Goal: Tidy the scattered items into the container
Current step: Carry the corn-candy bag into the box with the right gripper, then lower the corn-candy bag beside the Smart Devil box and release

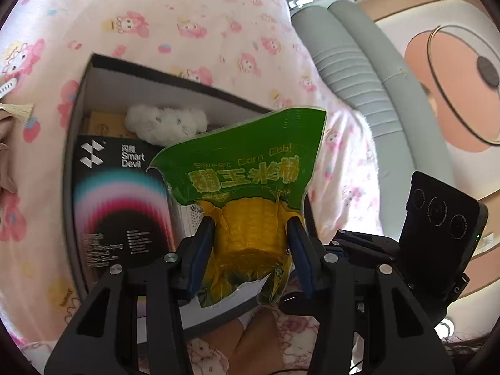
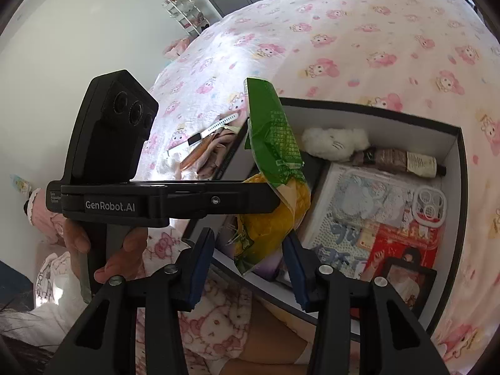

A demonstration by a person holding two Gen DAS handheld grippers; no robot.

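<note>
The left tool [image 1: 250, 237] clamps a green vacuum pack of yellow sweet corn [image 1: 247, 200] by its cob end, long axis upright with the flat green top pointing up, above the open box [image 1: 78, 100] on the bed, while the right tool [image 2: 250, 268] stands wide, holding nothing.

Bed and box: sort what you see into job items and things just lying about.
Job:
- corn pack, gripped by left gripper
- box, holding plush, bottle, screen protector
- watch and comb, loose on the sheet
- right gripper, open

Lying about:
- bedsheet
- headboard
- shelf
</note>
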